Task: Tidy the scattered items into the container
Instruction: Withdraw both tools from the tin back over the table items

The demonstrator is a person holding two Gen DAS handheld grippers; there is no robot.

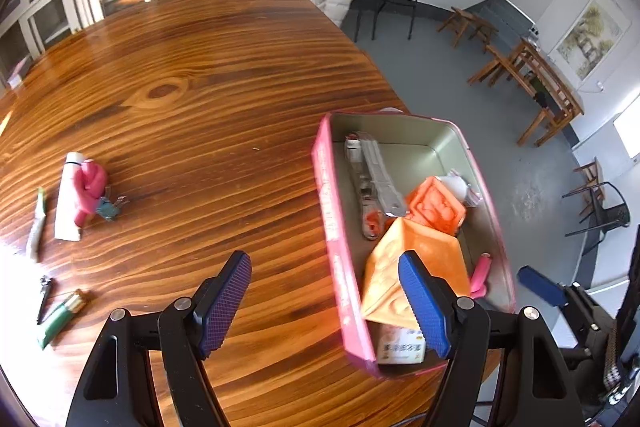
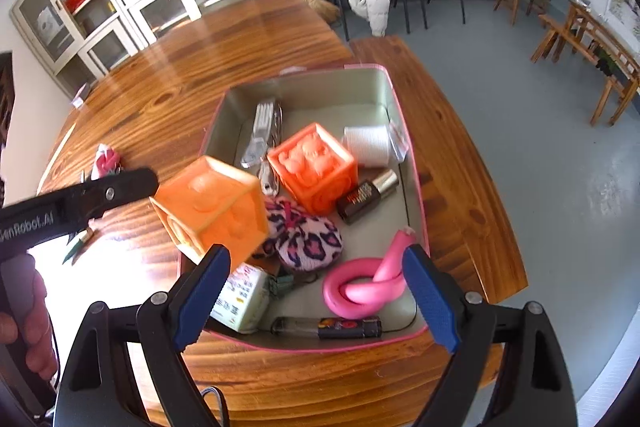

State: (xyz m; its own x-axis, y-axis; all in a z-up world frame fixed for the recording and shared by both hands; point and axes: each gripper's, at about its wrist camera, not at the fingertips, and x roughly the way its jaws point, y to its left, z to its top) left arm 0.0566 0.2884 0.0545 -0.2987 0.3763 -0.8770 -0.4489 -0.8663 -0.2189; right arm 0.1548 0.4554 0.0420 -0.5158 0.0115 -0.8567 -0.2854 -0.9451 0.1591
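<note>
Pink-rimmed metal tin (image 2: 416,187): it is sitting on the striped wooden tabletop (image 1: 180,107), near the edge.
Light orange embossed cube (image 2: 216,203): it is showing blurred above the tin's near left corner, beside a darker orange cube (image 2: 312,163) that is lying inside.
Left hand-held gripper (image 1: 324,259): its jaws are standing apart, released, with the light cube just behind one blue pad and not pinched.
Right hand-held gripper (image 2: 316,254): it is hovering over the tin, spread wide and gripping nothing.
Writing: the right view is showing "enRobot.AI" on the left tool; print on a brown bottle (image 2: 364,195) and a white carton (image 1: 400,347) is staying unreadable.
Right view only: a leopard-print pouch (image 2: 308,239) and a knotted pink foam tube (image 2: 360,291) are lying in the tin.
Left view only: a white squeeze tube (image 1: 66,203) and a green-wrapped item (image 1: 56,321) are lying loose, well apart from the tin.
</note>
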